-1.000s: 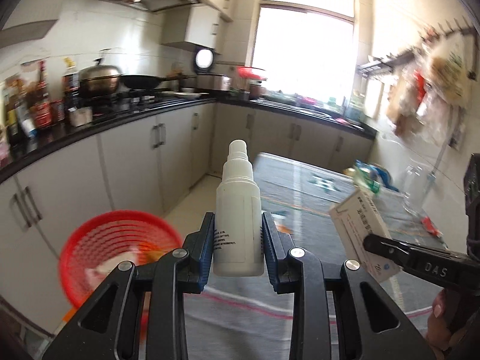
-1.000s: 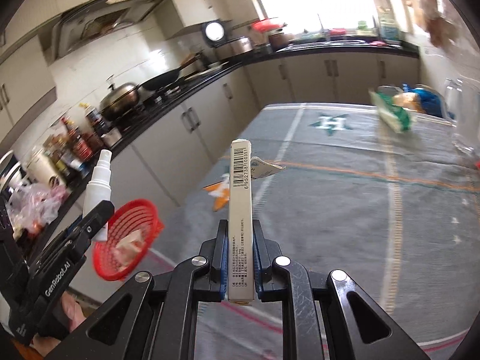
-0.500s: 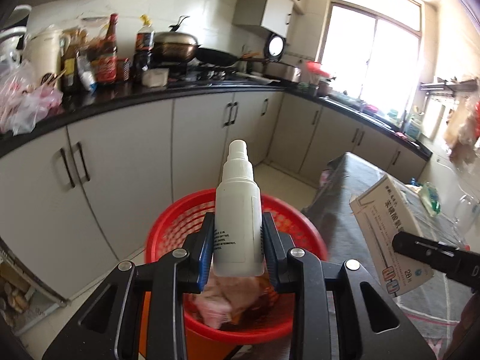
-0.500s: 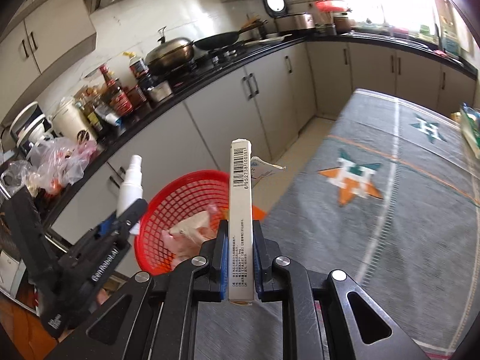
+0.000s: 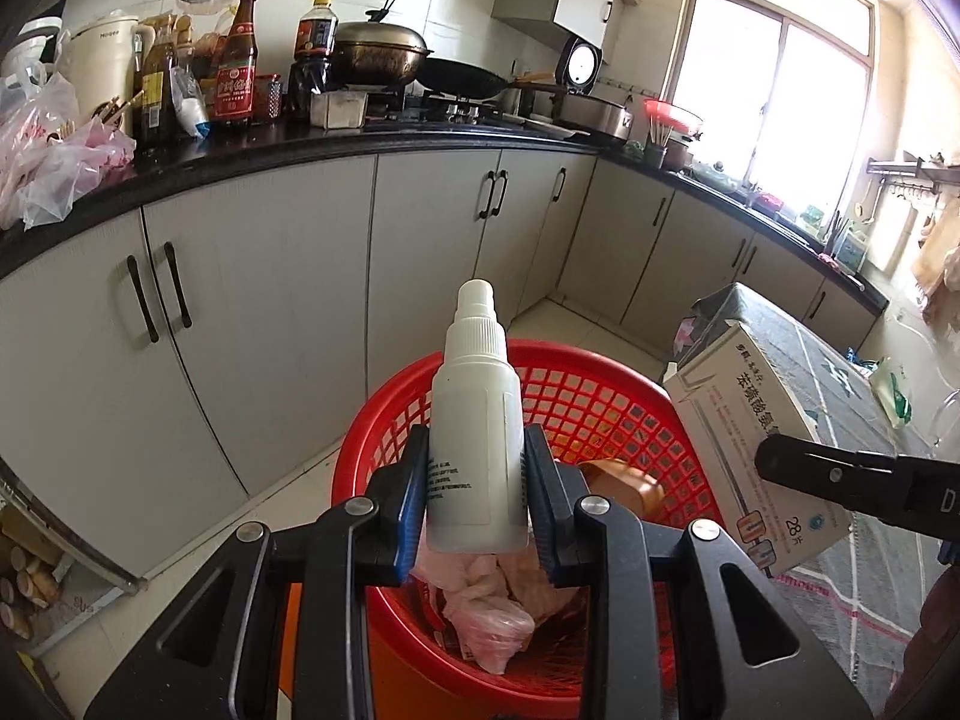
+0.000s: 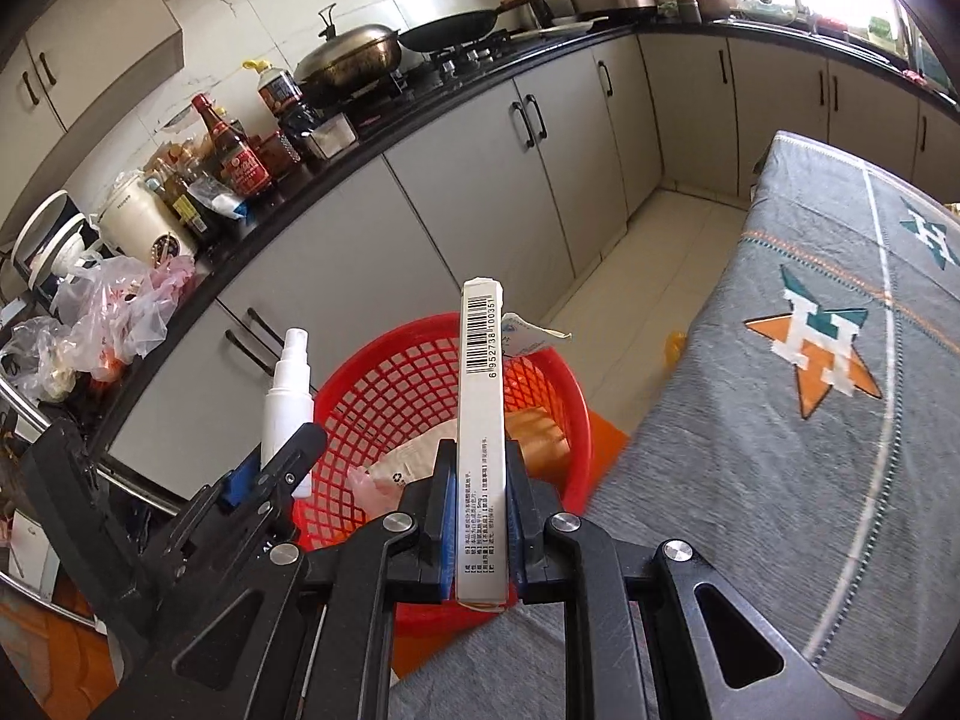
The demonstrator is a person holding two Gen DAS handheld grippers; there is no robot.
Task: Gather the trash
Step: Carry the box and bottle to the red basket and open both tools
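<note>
My left gripper (image 5: 477, 486) is shut on a white spray bottle (image 5: 476, 432), held upright over a red mesh trash basket (image 5: 600, 402). My right gripper (image 6: 480, 498) is shut on a flat white medicine box (image 6: 480, 420), held edge-on above the same basket (image 6: 390, 384). The box also shows in the left wrist view (image 5: 756, 444), at the basket's right rim. The bottle and left gripper show in the right wrist view (image 6: 287, 396), at the basket's left rim. The basket holds pink plastic bags (image 5: 480, 600) and a brown item (image 5: 624, 480).
Grey kitchen cabinets (image 5: 288, 312) under a black counter with bottles (image 5: 237, 66), a wok (image 5: 381, 54) and plastic bags (image 5: 54, 162) stand behind the basket. A table with a grey patterned cloth (image 6: 810, 396) is on the right, next to the basket.
Both grippers have swung left from the table toward the basket and now hold the bottle and the box closer above it. Both grips are unchanged.
</note>
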